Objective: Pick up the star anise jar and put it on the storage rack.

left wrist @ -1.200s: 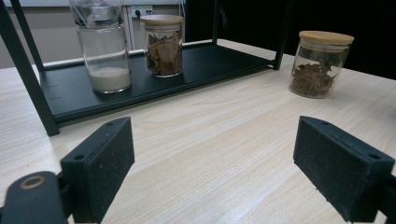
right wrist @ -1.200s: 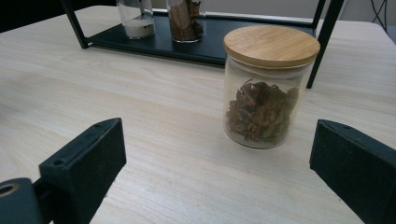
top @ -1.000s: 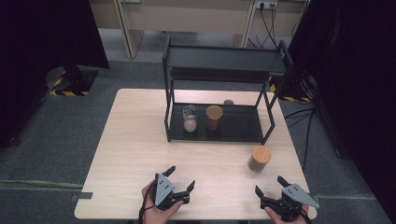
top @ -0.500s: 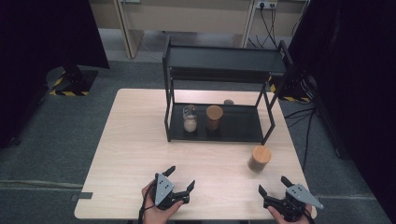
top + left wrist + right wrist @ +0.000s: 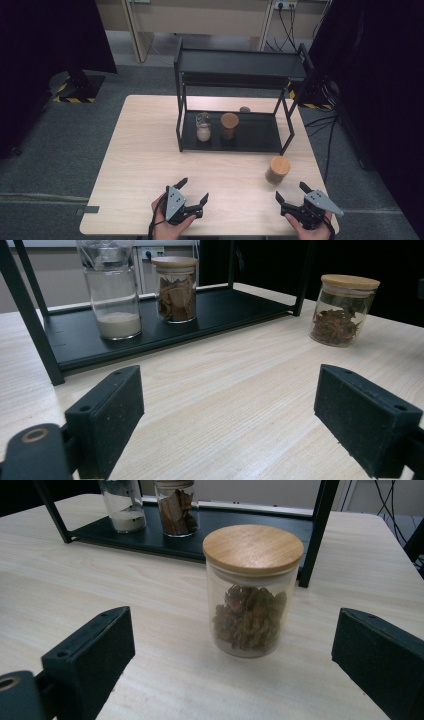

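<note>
Jar (image 5: 252,592) with wooden lid, dried brown contents: on table (image 5: 145,150) in front of black rack (image 5: 240,70), just ahead of right claw (image 5: 302,197), spread and empty. Left claw (image 5: 192,192) likewise spread, empty. Risk: an off-centre pinch could tip the jar.

A pale wood-grain table (image 5: 145,150) carries a matte black metal two-tier rack (image 5: 240,65). The clear glass jar with a tan wooden lid (image 5: 251,590) holds dark brown dried pieces; another clear glass jar (image 5: 111,287) holds white powder.
</note>
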`<control>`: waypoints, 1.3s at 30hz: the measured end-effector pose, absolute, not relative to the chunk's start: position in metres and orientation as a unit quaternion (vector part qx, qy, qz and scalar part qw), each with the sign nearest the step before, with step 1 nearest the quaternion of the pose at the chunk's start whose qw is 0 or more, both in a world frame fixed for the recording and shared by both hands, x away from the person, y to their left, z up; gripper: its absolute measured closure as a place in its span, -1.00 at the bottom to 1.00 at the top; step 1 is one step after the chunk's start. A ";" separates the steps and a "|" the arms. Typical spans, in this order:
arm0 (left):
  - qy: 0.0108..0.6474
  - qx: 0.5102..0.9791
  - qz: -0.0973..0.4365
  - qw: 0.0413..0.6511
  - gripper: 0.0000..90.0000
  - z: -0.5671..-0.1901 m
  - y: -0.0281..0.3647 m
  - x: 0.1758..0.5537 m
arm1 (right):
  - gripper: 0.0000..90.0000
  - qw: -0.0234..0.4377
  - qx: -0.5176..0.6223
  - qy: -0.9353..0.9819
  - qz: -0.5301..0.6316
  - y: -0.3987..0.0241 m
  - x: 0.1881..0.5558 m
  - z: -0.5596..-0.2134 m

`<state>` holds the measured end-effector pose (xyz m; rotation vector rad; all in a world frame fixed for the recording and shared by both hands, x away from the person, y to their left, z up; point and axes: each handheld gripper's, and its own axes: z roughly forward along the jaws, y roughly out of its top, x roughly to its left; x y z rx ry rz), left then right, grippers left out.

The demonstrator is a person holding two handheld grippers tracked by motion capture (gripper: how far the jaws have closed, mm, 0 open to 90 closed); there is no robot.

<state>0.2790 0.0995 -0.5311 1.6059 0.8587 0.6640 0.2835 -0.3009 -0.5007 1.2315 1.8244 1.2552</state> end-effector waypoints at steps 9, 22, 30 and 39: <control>0.365 0.684 0.281 0.566 -0.73 -0.531 0.099 0.279 | -0.87 0.310 0.466 0.693 0.456 -0.296 0.319 -0.499; 0.367 0.682 0.278 0.568 -0.73 -0.531 0.100 0.280 | -0.60 0.298 0.462 0.704 0.450 -0.290 0.348 -0.501; 0.366 0.682 0.278 0.568 -0.73 -0.531 0.100 0.280 | -0.45 0.294 0.457 0.709 0.449 -0.291 0.354 -0.506; 0.367 0.682 0.277 0.568 -0.73 -0.531 0.100 0.280 | -0.43 0.298 0.451 0.708 0.454 -0.291 0.355 -0.508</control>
